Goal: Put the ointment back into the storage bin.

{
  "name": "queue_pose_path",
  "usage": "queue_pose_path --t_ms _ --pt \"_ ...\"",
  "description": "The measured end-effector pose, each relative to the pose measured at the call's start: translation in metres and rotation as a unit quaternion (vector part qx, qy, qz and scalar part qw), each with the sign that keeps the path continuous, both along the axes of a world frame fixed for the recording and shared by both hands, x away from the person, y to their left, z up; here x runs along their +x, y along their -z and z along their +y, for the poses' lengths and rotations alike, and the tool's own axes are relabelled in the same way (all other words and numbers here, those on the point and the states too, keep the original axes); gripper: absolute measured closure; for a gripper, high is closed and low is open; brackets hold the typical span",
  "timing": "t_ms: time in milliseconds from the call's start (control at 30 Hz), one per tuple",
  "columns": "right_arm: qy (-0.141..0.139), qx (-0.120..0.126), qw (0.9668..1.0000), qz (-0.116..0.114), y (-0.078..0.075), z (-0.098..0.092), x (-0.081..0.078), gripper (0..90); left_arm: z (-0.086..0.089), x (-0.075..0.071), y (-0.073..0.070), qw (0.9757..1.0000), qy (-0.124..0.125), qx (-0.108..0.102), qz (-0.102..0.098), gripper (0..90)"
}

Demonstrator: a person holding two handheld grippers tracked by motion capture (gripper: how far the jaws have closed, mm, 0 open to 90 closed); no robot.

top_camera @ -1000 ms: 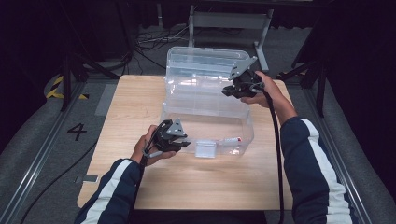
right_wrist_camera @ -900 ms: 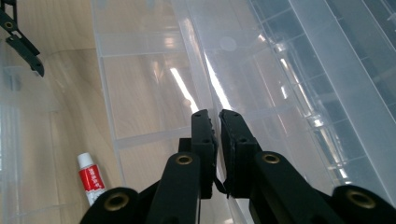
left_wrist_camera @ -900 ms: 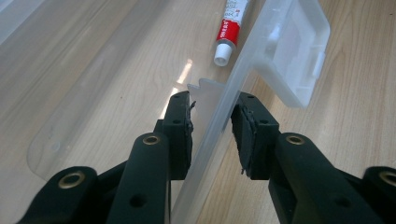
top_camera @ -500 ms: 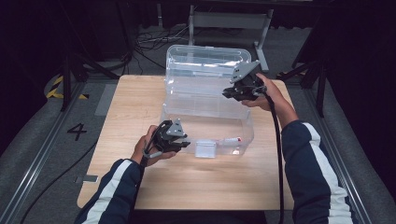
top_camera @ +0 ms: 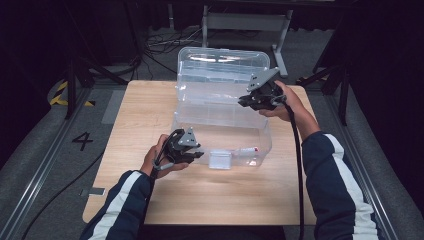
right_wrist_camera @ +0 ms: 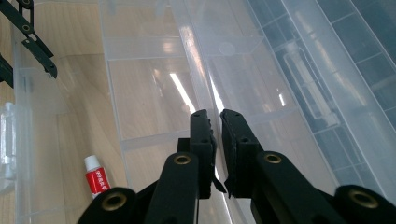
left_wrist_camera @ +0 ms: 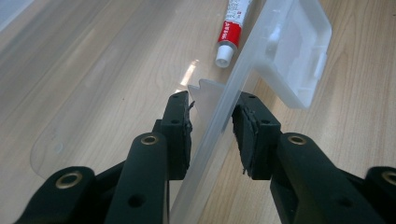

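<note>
The clear plastic bin [top_camera: 222, 117] sits in the middle of the wooden table [top_camera: 140, 115], its lid [top_camera: 222, 65] raised at the far side. Your left gripper [top_camera: 196, 152] pinches the bin's near wall at its rim (one pad inside, one outside, as the left gripper view shows [left_wrist_camera: 210, 128]). Your right gripper [top_camera: 243, 101] is nearly pressed together on the thin edge of the lid, seen in the right gripper view [right_wrist_camera: 217, 140]. A red-and-white tube [top_camera: 246, 150] lies on the bin's floor, near the white latch [left_wrist_camera: 294, 51].

A wooden table [top_camera: 150, 125] stands on grey floor [top_camera: 40, 165], black cables [top_camera: 160, 42] lying behind it.
</note>
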State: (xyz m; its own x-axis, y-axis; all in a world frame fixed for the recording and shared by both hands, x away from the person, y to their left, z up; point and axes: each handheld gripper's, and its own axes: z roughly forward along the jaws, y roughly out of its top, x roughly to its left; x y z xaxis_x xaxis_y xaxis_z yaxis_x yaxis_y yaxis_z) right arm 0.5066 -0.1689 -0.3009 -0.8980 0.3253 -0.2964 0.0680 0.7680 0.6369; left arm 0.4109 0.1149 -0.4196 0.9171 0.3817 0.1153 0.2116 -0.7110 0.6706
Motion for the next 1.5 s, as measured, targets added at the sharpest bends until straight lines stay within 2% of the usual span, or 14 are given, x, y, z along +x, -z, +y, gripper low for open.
queue_pose_path --t_ms 200,400,700,967,1500 --pt "0.001 0.009 1.0 -0.003 0.002 -0.001 -0.003 83.5 0.0 0.0 0.0 1.0 0.001 0.0 -0.002 67.2" --pt "0.0 0.034 0.9994 -0.001 0.005 -0.004 -0.005 82.7 0.0 -0.001 0.001 1.0 -0.001 -0.003 -0.006 66.4" --pt "0.001 0.045 0.999 -0.005 0.008 -0.006 -0.009 82.1 0.0 -0.002 0.002 0.9999 -0.002 -0.003 -0.012 66.0" --pt "0.006 0.066 0.9977 -0.009 0.013 -0.008 -0.016 80.8 -0.001 -0.004 0.002 0.9997 -0.003 -0.001 -0.023 64.9" --pt "0.005 0.074 0.9972 -0.012 0.015 -0.011 -0.023 79.9 -0.001 -0.004 0.003 0.9997 -0.003 0.0 -0.025 64.6"
